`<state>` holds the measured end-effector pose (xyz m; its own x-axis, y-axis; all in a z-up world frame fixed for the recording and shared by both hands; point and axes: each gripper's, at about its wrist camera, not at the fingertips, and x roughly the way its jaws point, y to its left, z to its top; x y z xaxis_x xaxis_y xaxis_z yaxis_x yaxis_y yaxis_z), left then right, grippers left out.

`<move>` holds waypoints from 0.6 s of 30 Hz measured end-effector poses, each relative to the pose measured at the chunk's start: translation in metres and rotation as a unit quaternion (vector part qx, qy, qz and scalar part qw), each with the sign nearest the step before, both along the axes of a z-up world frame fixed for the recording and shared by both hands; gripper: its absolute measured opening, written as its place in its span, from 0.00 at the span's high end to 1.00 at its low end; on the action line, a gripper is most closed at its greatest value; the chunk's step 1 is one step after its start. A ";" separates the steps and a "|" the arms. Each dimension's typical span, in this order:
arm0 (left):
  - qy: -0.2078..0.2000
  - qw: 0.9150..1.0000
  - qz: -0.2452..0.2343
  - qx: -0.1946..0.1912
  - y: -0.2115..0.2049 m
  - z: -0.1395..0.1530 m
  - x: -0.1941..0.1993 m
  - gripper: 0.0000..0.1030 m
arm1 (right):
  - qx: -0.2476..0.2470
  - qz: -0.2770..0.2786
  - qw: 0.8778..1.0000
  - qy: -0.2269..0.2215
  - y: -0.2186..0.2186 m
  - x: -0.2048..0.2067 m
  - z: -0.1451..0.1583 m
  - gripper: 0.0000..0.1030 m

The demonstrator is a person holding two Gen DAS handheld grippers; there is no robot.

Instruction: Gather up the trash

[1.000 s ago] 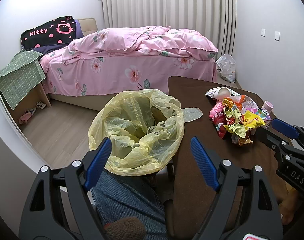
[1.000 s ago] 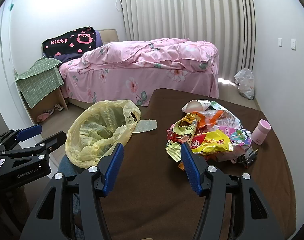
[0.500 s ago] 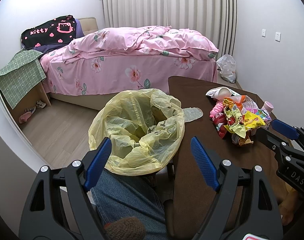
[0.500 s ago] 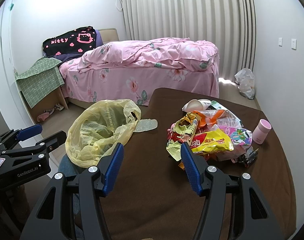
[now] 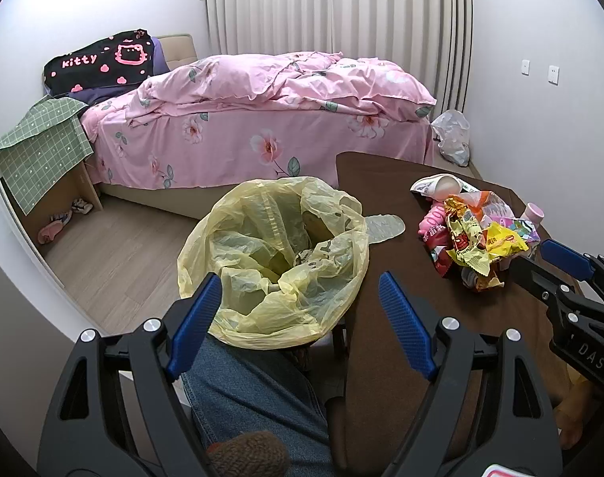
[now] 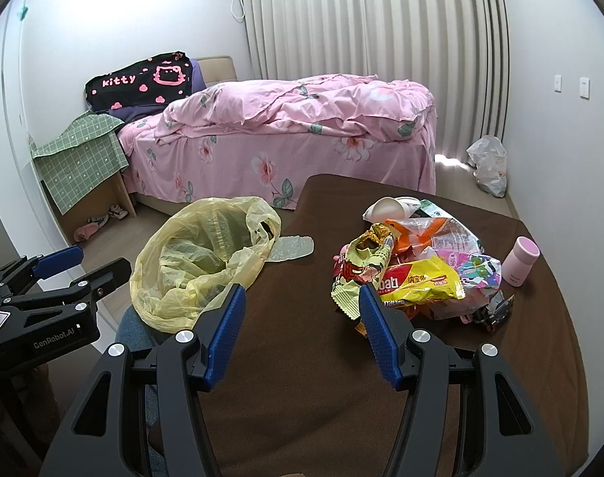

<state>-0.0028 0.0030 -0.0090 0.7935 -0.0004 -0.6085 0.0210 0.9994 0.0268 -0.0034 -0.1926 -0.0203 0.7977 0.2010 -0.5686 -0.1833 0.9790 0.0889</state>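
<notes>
jaws of both grippers unmoved, wide apart, wrappers (image 6: 411,274) untouched

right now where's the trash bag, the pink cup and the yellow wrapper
trash bag (image 5: 238,238), left wrist view, on its inner left wall
pink cup (image 6: 521,259), right wrist view, mid body
yellow wrapper (image 6: 417,284), right wrist view, on its printed front

A translucent pale-yellow plastic bag (image 5: 274,254) sits beside a dark brown tabletop (image 6: 302,377). The crumpled snack wrappers (image 6: 413,274) are yellow, red and orange. The bed's pink duvet (image 6: 294,119) is flower-printed.
</notes>
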 end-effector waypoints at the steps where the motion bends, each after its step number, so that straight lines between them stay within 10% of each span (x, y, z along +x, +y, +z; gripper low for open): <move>1: 0.000 1.000 0.000 0.000 0.000 0.000 0.000 0.25 | 0.000 0.000 1.000 0.000 0.000 0.000 0.000 0.46; 18: -0.004 1.000 -0.005 0.000 -0.002 0.001 0.005 0.25 | -0.011 -0.013 1.000 -0.007 -0.009 -0.001 0.000 0.46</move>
<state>0.0018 0.0015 -0.0084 0.7984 -0.0089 -0.6021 0.0309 0.9992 0.0262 -0.0039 -0.2013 -0.0208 0.8105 0.1680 -0.5612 -0.1593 0.9851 0.0649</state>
